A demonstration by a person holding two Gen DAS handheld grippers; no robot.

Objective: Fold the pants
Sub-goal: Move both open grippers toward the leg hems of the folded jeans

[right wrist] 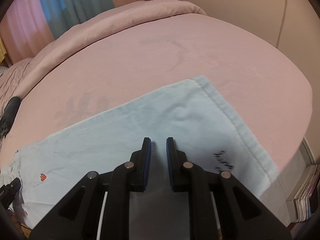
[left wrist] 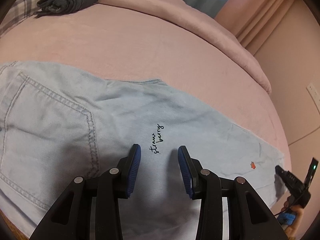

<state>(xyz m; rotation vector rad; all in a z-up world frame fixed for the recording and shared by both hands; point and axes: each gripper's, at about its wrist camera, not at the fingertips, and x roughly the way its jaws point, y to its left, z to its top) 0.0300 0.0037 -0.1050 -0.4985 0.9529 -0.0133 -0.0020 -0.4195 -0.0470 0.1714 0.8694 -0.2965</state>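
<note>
Light blue denim pants (left wrist: pixel 112 116) lie flat on a pink bed (left wrist: pixel 160 46), with a back pocket at the left and black "strawberry" script near the middle. My left gripper (left wrist: pixel 159 150) is open and hovers just above the pants by the script. In the right wrist view the pant leg (right wrist: pixel 160 116) runs to its hem (right wrist: pixel 230 112) at the right, with a small red strawberry patch (right wrist: pixel 43 177) at the left. My right gripper (right wrist: pixel 158 143) is open with a narrow gap, over the leg. It also shows at the left wrist view's right edge (left wrist: pixel 290 182).
A folded dark grey garment (left wrist: pixel 70 1) lies at the far left of the bed beside a plaid pillow (left wrist: pixel 24 6). A rolled pink duvet (right wrist: pixel 112 26) lines the far edge. Curtains hang behind. Stacked books (right wrist: pixel 306 196) sit low at the right.
</note>
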